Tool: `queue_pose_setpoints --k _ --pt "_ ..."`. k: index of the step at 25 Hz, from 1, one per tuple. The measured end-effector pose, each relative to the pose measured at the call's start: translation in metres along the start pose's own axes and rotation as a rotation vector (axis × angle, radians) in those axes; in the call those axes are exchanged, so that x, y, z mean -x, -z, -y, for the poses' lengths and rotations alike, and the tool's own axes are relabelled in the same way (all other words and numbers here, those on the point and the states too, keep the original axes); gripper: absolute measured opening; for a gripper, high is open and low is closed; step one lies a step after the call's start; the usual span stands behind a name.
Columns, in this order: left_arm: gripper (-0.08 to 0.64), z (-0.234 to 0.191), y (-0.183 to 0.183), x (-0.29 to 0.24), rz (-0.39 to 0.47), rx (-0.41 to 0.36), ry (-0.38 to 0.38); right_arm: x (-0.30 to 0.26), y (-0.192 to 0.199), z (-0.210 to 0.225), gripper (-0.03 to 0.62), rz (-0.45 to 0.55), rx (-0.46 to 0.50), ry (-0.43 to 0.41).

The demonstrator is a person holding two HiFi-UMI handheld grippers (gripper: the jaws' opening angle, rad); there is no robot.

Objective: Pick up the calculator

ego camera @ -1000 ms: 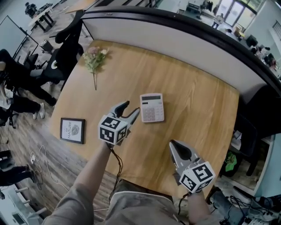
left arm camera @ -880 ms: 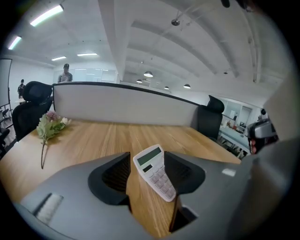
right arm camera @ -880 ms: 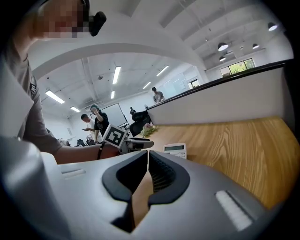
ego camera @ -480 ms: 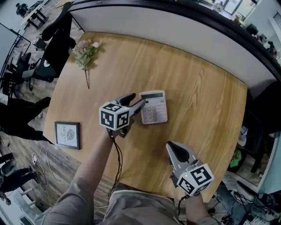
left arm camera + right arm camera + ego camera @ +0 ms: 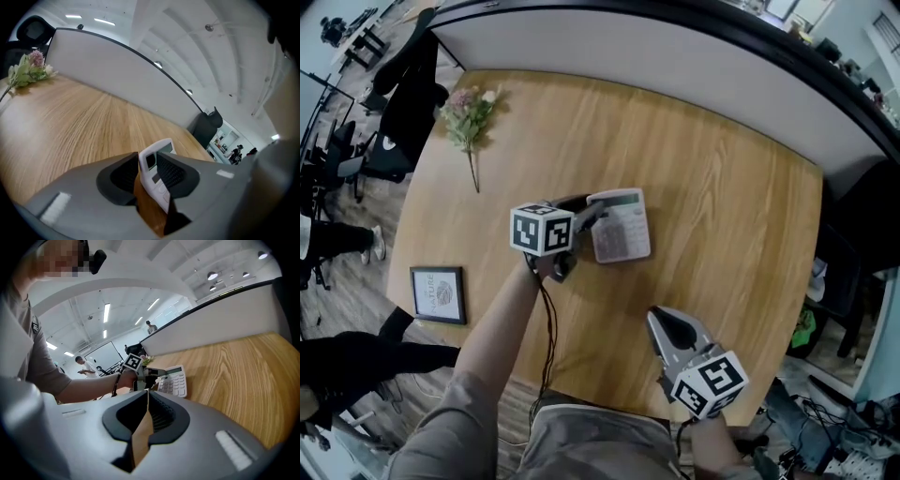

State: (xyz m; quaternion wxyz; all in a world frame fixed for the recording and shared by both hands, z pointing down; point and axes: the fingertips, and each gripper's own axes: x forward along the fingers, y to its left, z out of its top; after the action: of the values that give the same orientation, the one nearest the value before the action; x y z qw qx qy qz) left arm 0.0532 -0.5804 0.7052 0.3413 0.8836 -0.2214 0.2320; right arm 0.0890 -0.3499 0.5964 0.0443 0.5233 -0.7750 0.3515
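Our left gripper (image 5: 587,212) is closing its jaws on the left edge of the calculator (image 5: 622,225), and the pads meet it. Our right gripper (image 5: 664,322), jaws together and empty, hovers nearer us than the calculator. Left of the calculator, the wooden table (image 5: 731,187) holds a flower sprig (image 5: 465,111) and a framed picture (image 5: 438,294).

The left gripper (image 5: 584,214) reaches out to about the middle of the desk (image 5: 722,141). The bare left forearm (image 5: 502,323) stretches up from the near edge, and the marker cube faces upward. The gripper's jaws are closing with the left edge of the calculator (image 5: 621,230) between them (both pads look to be on it). The right gripper (image 5: 667,326) hangs near the desk's near edge, toward the right corner. It tilts downward, with its jaws together and nothing between them.
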Motion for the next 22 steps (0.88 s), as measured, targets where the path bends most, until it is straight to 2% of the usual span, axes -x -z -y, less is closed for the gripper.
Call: queue_pose_setpoints --k 5,9,17,22 --pt "0.093 0.007 -0.004 0.005 0.032 0.061 0.055 0.007 0.016 -0.002 0.020 -0.015 -0.062 0.004" --pt "0.052 0.023 -0.008 0.024 0.076 0.096 0.101 0.016 0.014 -0.008 0.020 -0.017 -0.058 0.006" --pt "0.046 0.059 -0.010 0.072 0.096 0.055 0.062 0.039 -0.015 -0.037 0.020 0.029 -0.058 -0.009" --pt "0.046 0.086 -0.030 0.125 0.162 0.012 0.059 0.058 -0.045 -0.065 0.020 0.063 0.000 -0.034"
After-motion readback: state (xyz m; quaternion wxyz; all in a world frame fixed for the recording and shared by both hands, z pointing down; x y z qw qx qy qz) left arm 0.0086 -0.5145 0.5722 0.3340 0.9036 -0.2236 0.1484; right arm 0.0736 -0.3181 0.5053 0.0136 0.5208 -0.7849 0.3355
